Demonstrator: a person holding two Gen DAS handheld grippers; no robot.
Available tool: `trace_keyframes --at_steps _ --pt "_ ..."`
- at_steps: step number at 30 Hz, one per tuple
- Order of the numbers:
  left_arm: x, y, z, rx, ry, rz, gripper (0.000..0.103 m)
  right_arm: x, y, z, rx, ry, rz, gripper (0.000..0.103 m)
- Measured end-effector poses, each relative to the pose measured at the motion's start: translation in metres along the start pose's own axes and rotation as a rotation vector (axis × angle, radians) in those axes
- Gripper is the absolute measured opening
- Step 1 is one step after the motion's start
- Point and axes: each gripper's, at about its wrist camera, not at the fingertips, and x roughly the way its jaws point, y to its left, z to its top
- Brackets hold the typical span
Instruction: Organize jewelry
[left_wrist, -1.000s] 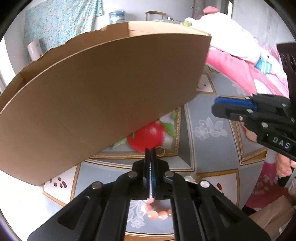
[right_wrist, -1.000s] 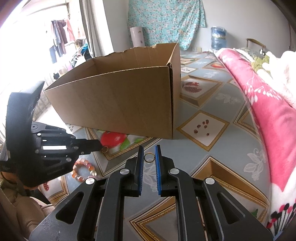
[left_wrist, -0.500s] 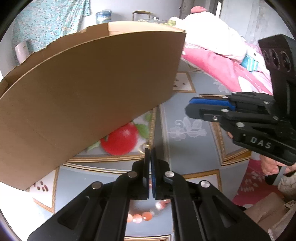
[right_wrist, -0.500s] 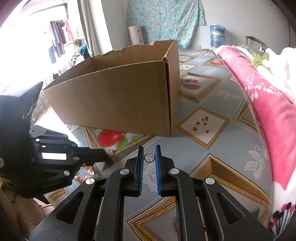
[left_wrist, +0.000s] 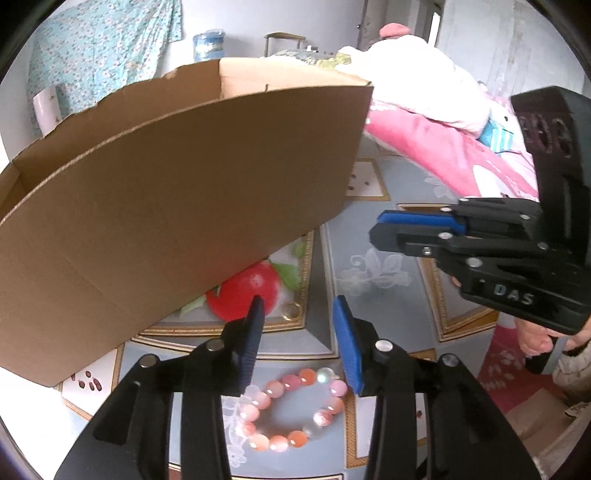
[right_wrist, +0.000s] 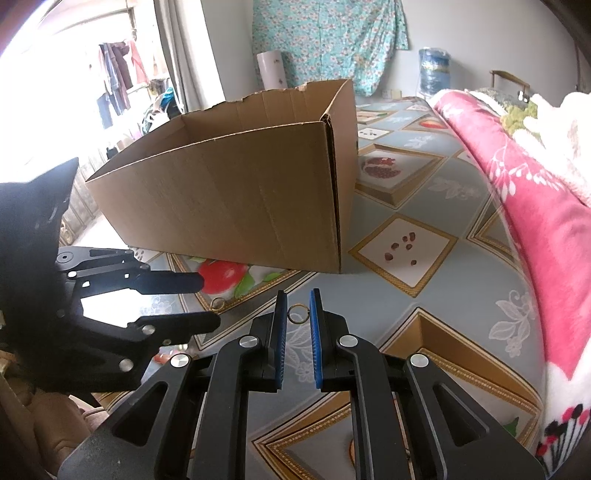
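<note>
My left gripper (left_wrist: 297, 310) hangs over the patterned cloth, its jaws opening. A small gold ring (left_wrist: 291, 309) lies on the cloth between its fingertips, and the pads do not touch it. Nearer the camera, under the fingers, lies a pink and orange bead bracelet (left_wrist: 291, 406). My right gripper (right_wrist: 298, 317) is shut on a second gold ring (right_wrist: 298, 314), held upright between its blue pads above the cloth. In the right wrist view my left gripper (right_wrist: 208, 302) sits at the left with the loose ring (right_wrist: 218, 303) at its tips. An open cardboard box (left_wrist: 166, 203) stands just behind.
The box (right_wrist: 240, 206) fills the ground behind both grippers. A pink floral blanket (right_wrist: 546, 221) lies along the right side. The right gripper (left_wrist: 384, 225) reaches in from the right of the left wrist view, with a person's hand (left_wrist: 535, 339) under it.
The left gripper's jaws have parted from shut, and the ring that lay beside their tip now lies between them. The right gripper still grips its ring in the same place.
</note>
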Motion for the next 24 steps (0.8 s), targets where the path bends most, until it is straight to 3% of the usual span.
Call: trace_keyframes --at_steps 4,12,24 --pt "0.004 0.002 0.0008 0.008 0.012 0.01 0.035 -0.0007 0.0003 -0.0003 0.001 -0.001 -0.001 0.01" --pt "0.0087 -0.002 0.002 0.049 0.024 0.038 0.014 -0.0017 0.0 0.0001 0.003 -0.002 0.001 0.01" --pt "0.009 -0.0058 0.0018 0.075 0.015 0.051 0.01 -0.0031 -0.0012 0.0009 0.006 -0.006 -0.007 0.01"
